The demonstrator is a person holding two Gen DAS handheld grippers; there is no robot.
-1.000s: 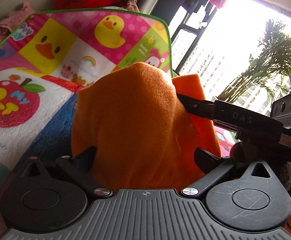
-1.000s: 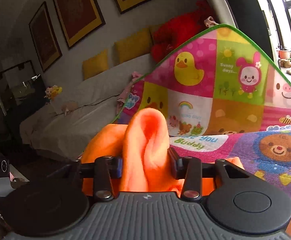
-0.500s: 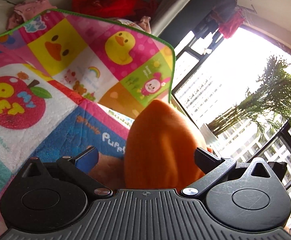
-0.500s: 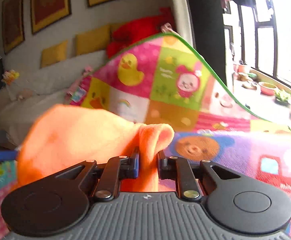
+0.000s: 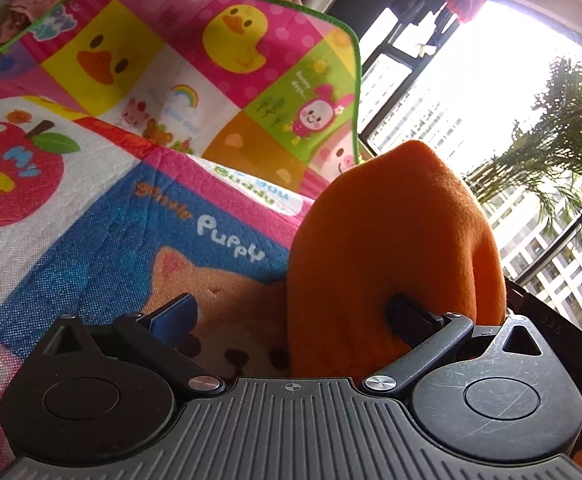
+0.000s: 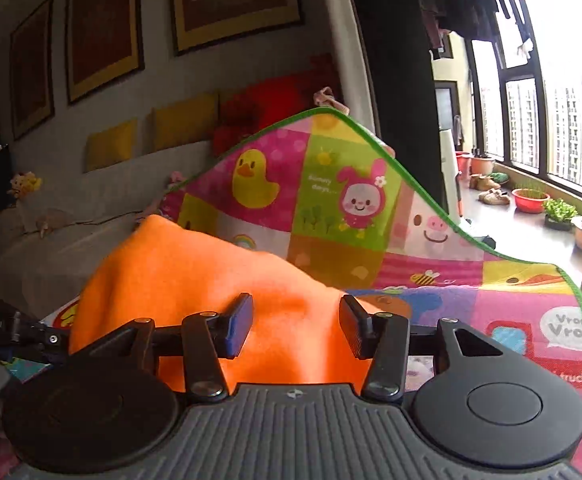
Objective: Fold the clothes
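the orange cloth [image 5: 391, 240] stands up in a rounded hump on the play mat [image 5: 91, 208], a bright patchwork of duck, rabbit, apple and puppy panels with a green trim. in the left wrist view the hump sits toward the right of the frame, over the blue "puppy" panel and near the mat's right-hand edge. the left gripper [image 5: 291, 316] has its jaws spread wide: the left finger [image 5: 175, 314], with its blue pad, stands clear of the fabric above the puppy picture, while the right finger [image 5: 407, 316] pushes into the side of the hump. the cloth is not pinched between the two.

in the right wrist view the same orange cloth [image 6: 195, 276] spreads across the lower left, rising to a soft peak at the left and sloping down toward the right. the right gripper [image 6: 295, 328] has just been opening its jaws; they now stand apart, with a fold of the cloth lying between the two fingers and neither pad pressing it. the left gripper's dark body [image 6: 7, 336] shows at the left edge of that view, just beside the cloth.

the far corner of the play mat is lifted, with a grey sofa [image 6: 71, 240], yellow cushions [image 6: 111, 144] and a red soft heap [image 6: 259, 108] behind it. framed pictures [image 6: 103, 36] hang on the wall. at the right, plant pots [image 6: 527, 200] sit along a sill below the window [image 6: 571, 120].
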